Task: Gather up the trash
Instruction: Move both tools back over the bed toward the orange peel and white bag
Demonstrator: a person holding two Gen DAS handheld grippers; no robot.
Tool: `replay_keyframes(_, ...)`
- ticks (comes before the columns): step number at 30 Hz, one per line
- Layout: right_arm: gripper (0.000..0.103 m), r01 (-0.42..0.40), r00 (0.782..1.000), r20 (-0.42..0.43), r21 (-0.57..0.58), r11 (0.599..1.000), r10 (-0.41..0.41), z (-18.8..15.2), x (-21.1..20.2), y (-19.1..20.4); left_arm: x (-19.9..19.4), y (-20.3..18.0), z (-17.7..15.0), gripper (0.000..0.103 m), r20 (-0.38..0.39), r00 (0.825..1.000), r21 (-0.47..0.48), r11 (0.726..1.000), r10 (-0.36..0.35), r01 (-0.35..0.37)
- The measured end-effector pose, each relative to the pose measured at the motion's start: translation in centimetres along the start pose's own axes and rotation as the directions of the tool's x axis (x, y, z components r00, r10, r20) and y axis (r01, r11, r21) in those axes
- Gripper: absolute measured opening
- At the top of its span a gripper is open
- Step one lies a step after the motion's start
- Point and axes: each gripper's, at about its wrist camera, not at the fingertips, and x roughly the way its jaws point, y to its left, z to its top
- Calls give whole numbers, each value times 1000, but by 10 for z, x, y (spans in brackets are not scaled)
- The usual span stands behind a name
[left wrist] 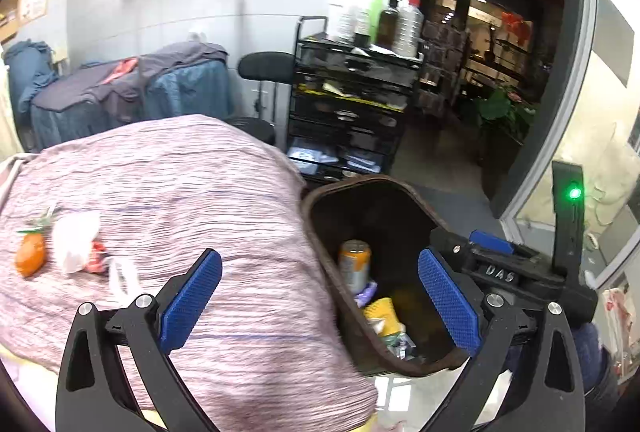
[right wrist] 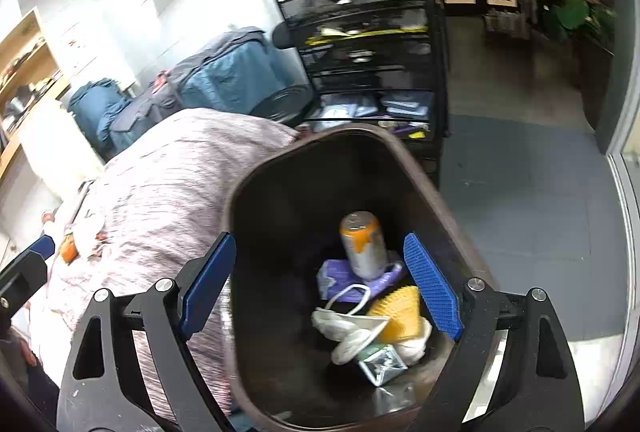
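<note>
brown bin (right wrist: 256, 191) beside the bed already holds a can (right wrist: 362, 246), a purple packet, a yellow piece and a mask. left on the pink bedspread (left wrist: 180, 183): an orange item (left wrist: 30, 256) and crumpled wrappers (left wrist: 76, 244). both hand-held grippers, left (left wrist: 320, 296) and right (right wrist: 320, 284), stand apart and hold nothing. bin rim touches the bed edge; open floor lies to the bin's right.

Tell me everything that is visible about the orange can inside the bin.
The can is a slim drink can, silver metal with an orange band near its top that runs down in drips. It stands roughly upright, slightly tilted, inside the dark brown bin. Its base rests on a purple packet, close to a yellow ridged piece and white crumpled trash. Its lid looks closed, though blur hides detail. No hand-held gripper touches it.
</note>
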Motion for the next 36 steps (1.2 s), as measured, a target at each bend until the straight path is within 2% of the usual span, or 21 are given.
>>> replay_keyframes(10,85,-108,994,-43,-122,987,104,-4,11,71,-17,52,-23,97,-23,995,-68,993,92,-94)
replay_keyframes(15,85,-178,983,-76,-204,963,165,-9,17,115,-29,85,-37,97,-39,988,-107,982,152,-155)
replay_keyframes(20,85,-247,968,-123,-288,925,220,-16,23,160,-42,128,-51,97,-57,974,-162,961,220,-227)
replay_keyframes(25,85,-311,949,-178,-377,872,261,-25,28,202,-56,172,-62,97,-80,952,-194,932,297,-307)
replay_keyframes(32,85,-366,926,-271,-473,802,263,-34,50,257,-67,226,-71,97,-115,923,-237,892,368,-385)
replay_keyframes(36,85,-384,918,-306,-527,758,252,-36,67,292,-61,248,-71,97,-143,917,-247,883,373,-398)
